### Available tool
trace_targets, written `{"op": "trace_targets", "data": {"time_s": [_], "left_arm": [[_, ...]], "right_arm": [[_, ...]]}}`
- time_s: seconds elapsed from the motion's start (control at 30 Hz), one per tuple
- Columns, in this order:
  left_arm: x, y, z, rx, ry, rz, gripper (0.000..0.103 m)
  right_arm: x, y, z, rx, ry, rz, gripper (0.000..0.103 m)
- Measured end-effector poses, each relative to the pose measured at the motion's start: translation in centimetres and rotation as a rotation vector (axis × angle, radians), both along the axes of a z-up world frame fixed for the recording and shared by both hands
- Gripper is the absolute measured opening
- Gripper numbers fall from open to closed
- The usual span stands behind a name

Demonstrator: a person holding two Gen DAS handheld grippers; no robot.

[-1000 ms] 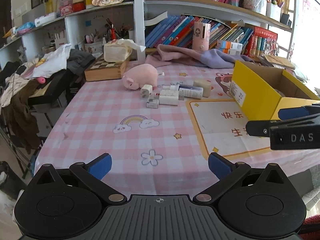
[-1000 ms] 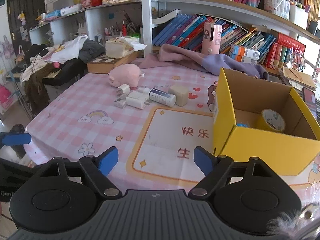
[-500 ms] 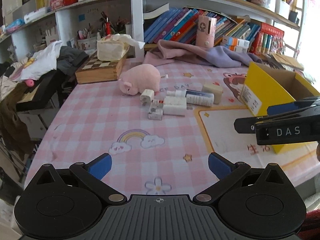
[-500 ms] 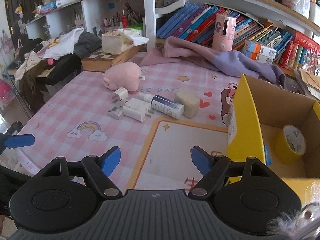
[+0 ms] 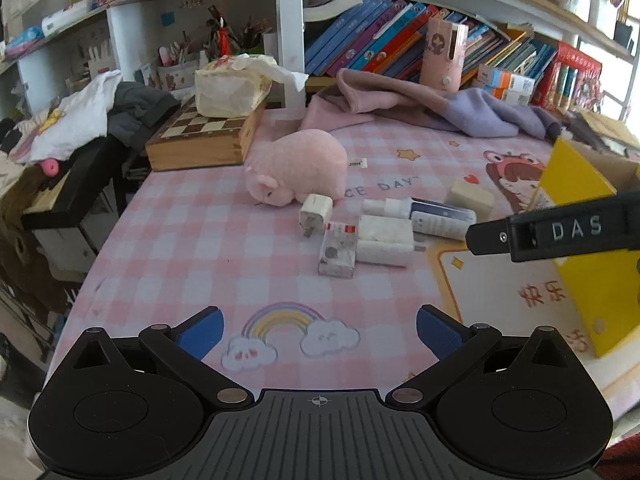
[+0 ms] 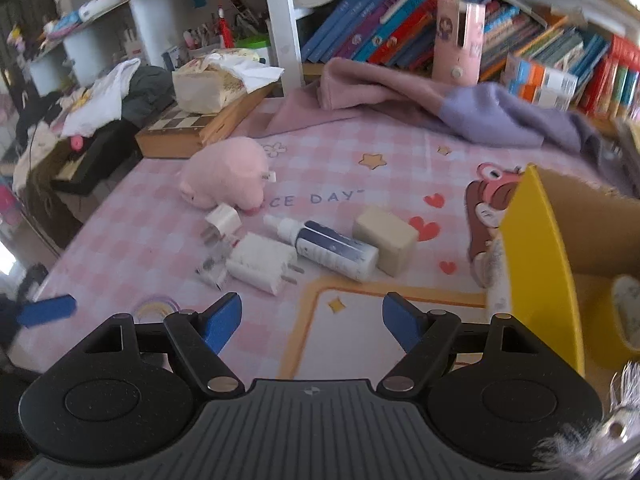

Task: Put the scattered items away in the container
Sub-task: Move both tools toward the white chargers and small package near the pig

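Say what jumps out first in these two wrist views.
The pink plush pig sits mid-table on the pink checked cloth, with a huddle of small items just in front of it: two white chargers, a spray bottle and a beige block. At the right stands the open yellow box, a tape roll already inside. Both grippers, left and right, hang open and empty over the near edge.

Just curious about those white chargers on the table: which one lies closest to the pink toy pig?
The small cube charger, prongs up, right beside the pink pig. The large charger and the flat one lie farther off.
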State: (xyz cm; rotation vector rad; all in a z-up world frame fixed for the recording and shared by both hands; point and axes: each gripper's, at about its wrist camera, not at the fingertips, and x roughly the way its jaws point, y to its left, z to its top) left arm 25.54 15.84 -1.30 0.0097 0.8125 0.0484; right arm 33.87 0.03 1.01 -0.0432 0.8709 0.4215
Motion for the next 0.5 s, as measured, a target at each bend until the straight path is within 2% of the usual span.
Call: {"op": "trace_targets", "data": {"time_s": [0.23,0.37,0.5], "left_arm": [[3.3,-1.0,-1.6,0.091,0.007,-0.063,0.103],[4.5,-0.9,-2.2,0.105,0.027,-0.069,0.103],[4.4,-0.6,-2.5,0.119,0.044,-0.063,0.103]], "right_arm": [[3.2,2.1,-1.2,0.044,0.1,0.033,0.078],[5.7,3.8,-2.5,0.038,0.162,0.043,0.078],[8.0,5.2,-4.4,0.047,0.263,0.0,0.075]]}}
